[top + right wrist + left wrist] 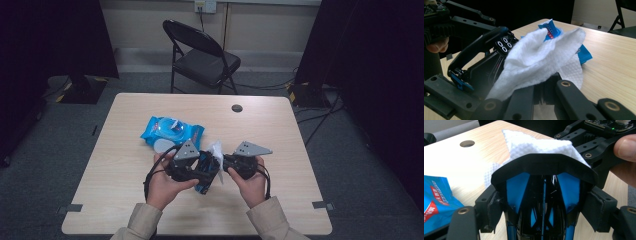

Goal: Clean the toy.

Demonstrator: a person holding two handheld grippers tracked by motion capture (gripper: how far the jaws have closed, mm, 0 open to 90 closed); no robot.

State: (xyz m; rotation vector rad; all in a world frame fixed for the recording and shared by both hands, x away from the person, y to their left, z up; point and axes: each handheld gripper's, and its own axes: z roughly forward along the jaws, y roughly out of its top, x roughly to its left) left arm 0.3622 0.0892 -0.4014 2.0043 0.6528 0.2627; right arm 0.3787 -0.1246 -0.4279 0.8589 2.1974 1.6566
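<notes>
Your left gripper (200,167) has its jaws clamped across a glossy black-and-blue moulded plastic object with a curved black handle (544,167), possibly a small hand-held appliance; I cannot tell which. The object sits deep between the left jaws, its long axis running straight out along them, handle arching over the far end.

Your right gripper (227,162) has its jaws clenched tight on a white, dimple-embossed wet wipe (536,62). The wipe billows up and forward from the right jaws in soft folds, and its free edge lies against the object's handle side.

Key relation: the object lies directly ahead of the right jaws, touching the wipe; the right hand is the one placed to rub, the left only steadies. Judgement: the next stroke likely runs along the handle's curve.

Beyond both jaws, a crinkly blue foil wipe packet (171,131) lies flat on the pale wood-grain bench (125,200), near but apart.
</notes>
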